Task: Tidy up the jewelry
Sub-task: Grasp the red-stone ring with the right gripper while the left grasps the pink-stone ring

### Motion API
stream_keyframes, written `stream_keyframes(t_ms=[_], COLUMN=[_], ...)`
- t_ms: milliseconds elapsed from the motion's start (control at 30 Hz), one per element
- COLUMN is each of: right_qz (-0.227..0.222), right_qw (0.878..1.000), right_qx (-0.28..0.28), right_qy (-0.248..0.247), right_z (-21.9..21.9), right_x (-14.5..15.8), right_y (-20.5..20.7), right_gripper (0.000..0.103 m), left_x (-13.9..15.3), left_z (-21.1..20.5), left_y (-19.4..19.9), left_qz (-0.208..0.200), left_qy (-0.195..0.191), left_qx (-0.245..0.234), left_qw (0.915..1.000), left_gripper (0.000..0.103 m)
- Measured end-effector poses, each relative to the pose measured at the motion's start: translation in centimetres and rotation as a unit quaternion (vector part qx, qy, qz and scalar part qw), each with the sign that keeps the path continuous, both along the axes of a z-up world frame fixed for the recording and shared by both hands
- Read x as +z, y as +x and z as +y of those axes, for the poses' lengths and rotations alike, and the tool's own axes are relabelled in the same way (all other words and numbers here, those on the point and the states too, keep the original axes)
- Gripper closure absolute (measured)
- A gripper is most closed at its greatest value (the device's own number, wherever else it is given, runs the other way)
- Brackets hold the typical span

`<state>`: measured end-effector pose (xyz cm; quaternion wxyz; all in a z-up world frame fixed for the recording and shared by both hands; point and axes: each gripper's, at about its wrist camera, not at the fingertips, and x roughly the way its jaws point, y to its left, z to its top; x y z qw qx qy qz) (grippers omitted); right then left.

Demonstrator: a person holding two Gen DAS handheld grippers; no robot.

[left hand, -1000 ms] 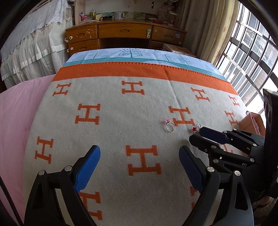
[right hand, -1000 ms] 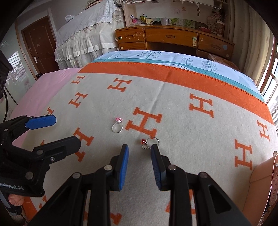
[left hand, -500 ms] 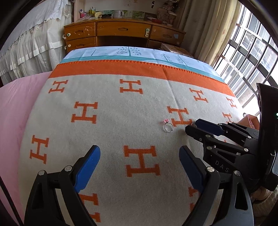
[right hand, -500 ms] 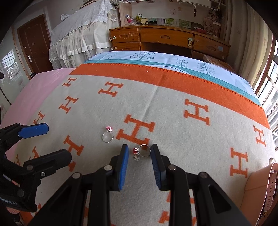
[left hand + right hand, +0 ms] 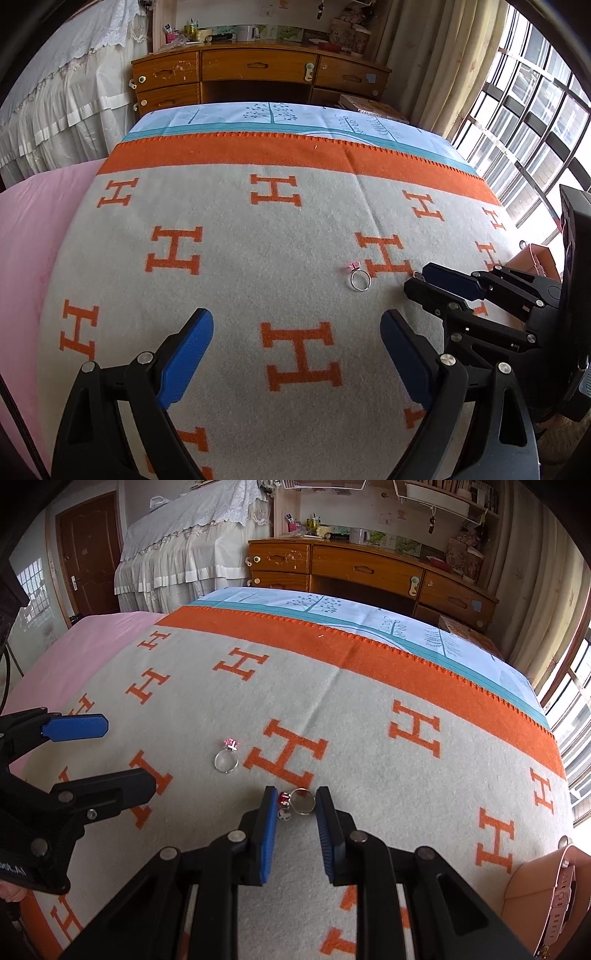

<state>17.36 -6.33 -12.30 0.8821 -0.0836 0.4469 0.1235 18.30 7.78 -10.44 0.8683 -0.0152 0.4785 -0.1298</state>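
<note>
**Red-Stone Ring Between Closing Jaws**

The right hand-held gripper point(image 5: 295, 805) is closing; the red-stone ring point(image 5: 301, 801) lies between its pads on the blanket point(image 5: 369, 775), not yet pressed. The left hand-held gripper point(image 5: 295, 339) stands wide apart, empty. The pink-stone ring point(image 5: 226, 758) lies near, between both.

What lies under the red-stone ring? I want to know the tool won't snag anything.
Only the grey blanket with orange H marks shows under the red-stone ring, between the closing right tool's pads. A small silver charm hangs beside it. Anything beneath the blanket is covered.

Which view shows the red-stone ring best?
The right wrist view: the red-stone ring lies in full sight between the closing right tongs. In the left wrist view those tongs hide nearly all of it.
</note>
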Motion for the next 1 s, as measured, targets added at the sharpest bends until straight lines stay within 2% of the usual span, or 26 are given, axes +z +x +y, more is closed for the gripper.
stream_keyframes(t_ms=[233, 333, 400, 500, 667, 867, 1000], right_qz=[-0.009, -0.022, -0.028, -0.035, -0.036, -0.040, -0.042], right_qw=[1.000, 0.999, 0.999, 0.999, 0.998, 0.996, 0.995], right_qx=[-0.014, -0.016, -0.018, -0.019, -0.021, -0.027, -0.034], right_qy=[0.014, 0.017, 0.023, 0.032, 0.052, 0.073, 0.084], right_z=[-1.1, -1.7, -2.2, -2.9, -4.2, -5.7, -6.6], right_x=[0.9, 1.6, 2.1, 2.6, 3.0, 3.3, 3.4], right_y=[-1.3, -2.4, -3.1, -4.3, -5.6, -6.4, -6.8], right_gripper=[0.082, 0.082, 0.082, 0.082, 0.082, 0.082, 0.082], left_x=[0.1, -0.3, -0.7, -1.3, -1.6, -1.3, -1.1], left_z=[-2.1, -3.5, -4.4, -5.6, -7.2, -8.9, -9.4], left_y=[0.9, 1.4, 1.8, 2.3, 2.9, 3.9, 4.1], left_qz=[-0.018, -0.017, -0.010, 0.001, 0.008, 0.029, 0.045], left_qy=[0.014, 0.031, 0.038, 0.053, 0.073, 0.099, 0.098], left_qx=[-0.015, -0.027, -0.034, -0.035, -0.024, -0.005, -0.006], left_qw=[0.9996, 0.9990, 0.9986, 0.9980, 0.9970, 0.9946, 0.9942], left_gripper=[0.014, 0.026, 0.039, 0.053, 0.064, 0.072, 0.090])
